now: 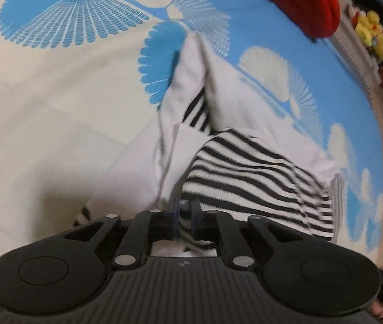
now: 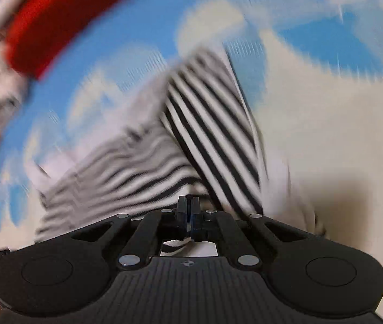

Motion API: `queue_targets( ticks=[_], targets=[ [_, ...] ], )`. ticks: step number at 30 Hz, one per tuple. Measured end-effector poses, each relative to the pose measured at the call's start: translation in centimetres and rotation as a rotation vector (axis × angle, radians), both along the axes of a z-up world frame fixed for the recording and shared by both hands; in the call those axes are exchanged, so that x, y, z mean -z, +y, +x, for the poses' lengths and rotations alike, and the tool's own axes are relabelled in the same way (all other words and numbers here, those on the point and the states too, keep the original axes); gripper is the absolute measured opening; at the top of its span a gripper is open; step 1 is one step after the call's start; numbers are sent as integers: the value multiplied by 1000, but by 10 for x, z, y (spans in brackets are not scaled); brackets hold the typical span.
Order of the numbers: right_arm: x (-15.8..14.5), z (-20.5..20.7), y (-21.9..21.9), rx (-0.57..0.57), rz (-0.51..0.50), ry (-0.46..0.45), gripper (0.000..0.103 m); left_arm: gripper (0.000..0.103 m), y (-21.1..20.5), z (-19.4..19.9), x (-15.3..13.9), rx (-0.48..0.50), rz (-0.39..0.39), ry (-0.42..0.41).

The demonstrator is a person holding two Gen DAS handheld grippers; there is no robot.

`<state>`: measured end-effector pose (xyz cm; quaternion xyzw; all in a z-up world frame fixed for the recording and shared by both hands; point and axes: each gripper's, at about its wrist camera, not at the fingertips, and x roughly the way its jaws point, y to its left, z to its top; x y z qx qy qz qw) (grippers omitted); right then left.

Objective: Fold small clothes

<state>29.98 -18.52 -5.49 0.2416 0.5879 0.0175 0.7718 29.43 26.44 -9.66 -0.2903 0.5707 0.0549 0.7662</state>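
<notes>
Both ends of striped garment (image 1: 245, 172) pinched.
Left gripper (image 1: 185, 216), right gripper (image 2: 188, 210) clamped narrow on cloth above bedspread (image 1: 43, 113).

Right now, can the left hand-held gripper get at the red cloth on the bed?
Probably not: the left hand-held gripper is shut on the striped garment, and the red cloth lies far beyond it.

The garment (image 1: 245, 172) lies on the bed (image 1: 43, 108) before my fingers (image 1: 174, 216); a cushion (image 1: 304, 0) sits behind it.
</notes>
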Motion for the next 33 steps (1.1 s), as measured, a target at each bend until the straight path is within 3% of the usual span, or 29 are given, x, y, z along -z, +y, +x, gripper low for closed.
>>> queue_targets(
  ticks=[2,5,6,7,8,10,11,12,14,16,18,20,21,23,24,27,28,30,32,33],
  targets=[
    [-6,1,1,4,-16,-51,7,41,-2,1,-10,4,-8,-52],
    [-13,2,1,6,16,-116,42,40,-11,5,-4,25,13,-26],
    [-13,3,2,3,24,-120,43,40,-13,7,0,22,19,-5],
    [-10,4,3,-2,34,-117,43,34,-13,6,5,17,20,14],
    [-8,5,4,-6,41,-109,43,20,-14,6,8,16,14,21],
    [-1,5,7,-8,47,-88,39,2,-15,7,3,10,22,-9],
    [1,5,7,-7,57,-87,16,1,-12,7,-1,4,34,-43],
    [-2,4,7,4,69,-101,1,1,-9,9,-11,1,49,-93],
    [-16,2,9,22,81,-177,0,1,-10,7,-29,4,85,-188],
    [-29,2,11,2,52,-235,0,1,-10,8,-30,6,91,-194],
    [-22,2,15,-21,-60,-177,0,2,-11,11,-13,34,97,-78],
    [-2,2,13,-27,-64,-68,1,6,-14,13,7,61,97,48],
    [7,3,15,-50,-67,-13,1,7,-12,11,7,34,118,55],
    [6,2,19,-54,-122,-3,4,9,-11,11,-9,22,167,-13],
    [-3,2,20,-51,-170,-50,7,9,-13,12,-22,27,183,-78],
    [-42,-4,34,-109,-274,-304,21,9,-21,9,-44,60,120,-230],
    [-52,-6,39,-139,-251,-378,24,9,-26,11,-41,88,71,-232],
    [-54,-8,42,-182,-121,-409,27,12,-38,12,-27,143,23,-175],
    [-34,-2,46,-205,-15,-306,28,13,-50,13,-5,178,70,-74],
    [-20,1,48,-214,-25,-225,30,13,-53,11,4,188,95,-29]
  ],
)
